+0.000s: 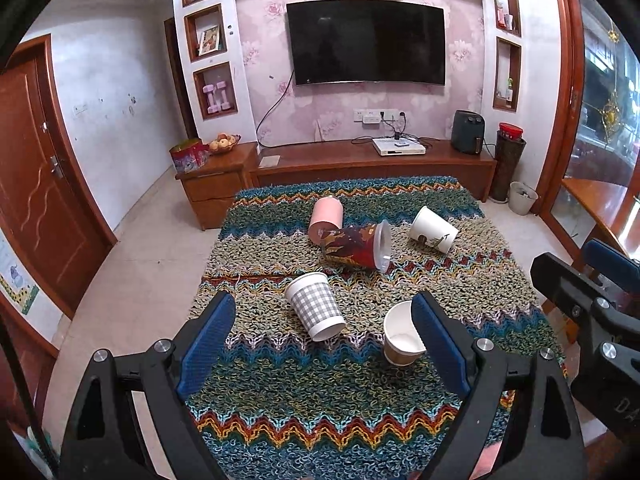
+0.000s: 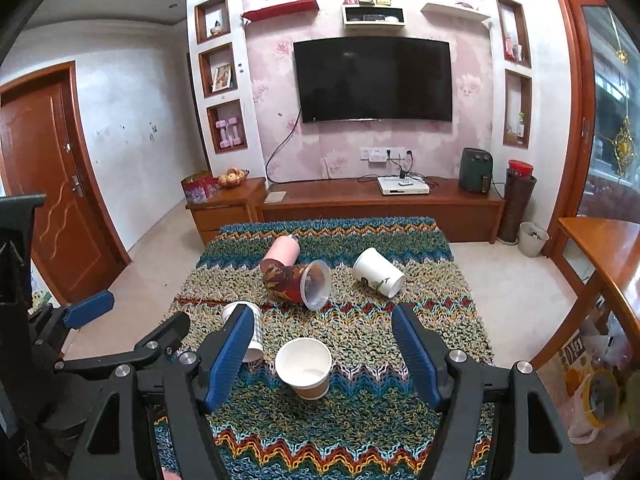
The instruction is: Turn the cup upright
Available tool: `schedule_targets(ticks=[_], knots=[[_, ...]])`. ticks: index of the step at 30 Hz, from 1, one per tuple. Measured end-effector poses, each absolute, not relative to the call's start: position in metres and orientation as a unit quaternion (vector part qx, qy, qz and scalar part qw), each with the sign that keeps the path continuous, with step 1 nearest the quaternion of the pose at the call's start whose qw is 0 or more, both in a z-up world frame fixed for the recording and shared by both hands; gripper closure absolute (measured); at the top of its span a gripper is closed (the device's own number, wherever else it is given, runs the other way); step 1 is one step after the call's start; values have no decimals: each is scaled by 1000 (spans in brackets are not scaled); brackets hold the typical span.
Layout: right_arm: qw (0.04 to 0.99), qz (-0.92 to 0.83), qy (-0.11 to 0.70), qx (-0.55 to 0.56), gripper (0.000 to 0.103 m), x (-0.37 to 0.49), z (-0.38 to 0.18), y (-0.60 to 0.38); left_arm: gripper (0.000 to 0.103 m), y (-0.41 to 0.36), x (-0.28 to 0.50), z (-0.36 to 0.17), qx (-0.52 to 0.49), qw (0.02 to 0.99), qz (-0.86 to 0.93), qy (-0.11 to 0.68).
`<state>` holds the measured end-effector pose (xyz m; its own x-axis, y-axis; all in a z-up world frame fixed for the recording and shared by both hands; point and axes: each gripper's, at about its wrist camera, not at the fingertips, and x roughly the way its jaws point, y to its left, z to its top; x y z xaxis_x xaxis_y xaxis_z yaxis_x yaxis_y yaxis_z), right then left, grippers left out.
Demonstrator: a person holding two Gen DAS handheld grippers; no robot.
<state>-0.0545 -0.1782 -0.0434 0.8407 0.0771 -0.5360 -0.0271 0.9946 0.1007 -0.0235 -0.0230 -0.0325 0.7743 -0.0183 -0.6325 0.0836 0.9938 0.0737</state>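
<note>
Several cups are on a zigzag woven cloth (image 1: 280, 400). A brown paper cup (image 1: 400, 340) (image 2: 306, 368) stands upright, mouth up. A grey-checked cup (image 1: 316, 306) (image 2: 256, 336) lies on its side. A dark red patterned cup (image 1: 356, 246) (image 2: 298, 280), a pink cup (image 1: 326, 218) (image 2: 280, 252) and a white cup (image 1: 432, 229) (image 2: 378, 272) also lie on their sides farther back. My left gripper (image 1: 324, 344) is open and empty, above the checked cup. My right gripper (image 2: 324, 356) is open and empty, its fingers either side of the brown cup.
A wooden TV cabinet (image 1: 360, 164) and a wall TV (image 1: 366, 42) stand beyond the table. A wooden door (image 1: 36, 184) is at the left. A wooden table edge (image 2: 600, 248) and a bin (image 2: 532, 238) are at the right.
</note>
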Motion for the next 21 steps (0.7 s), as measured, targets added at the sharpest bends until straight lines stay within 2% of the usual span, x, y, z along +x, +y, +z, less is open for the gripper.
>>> schedule_targets(ticks=[21], knots=[[956, 33, 285, 53, 31, -47, -36, -174, 12, -16, -13, -30, 25, 929, -22, 369]])
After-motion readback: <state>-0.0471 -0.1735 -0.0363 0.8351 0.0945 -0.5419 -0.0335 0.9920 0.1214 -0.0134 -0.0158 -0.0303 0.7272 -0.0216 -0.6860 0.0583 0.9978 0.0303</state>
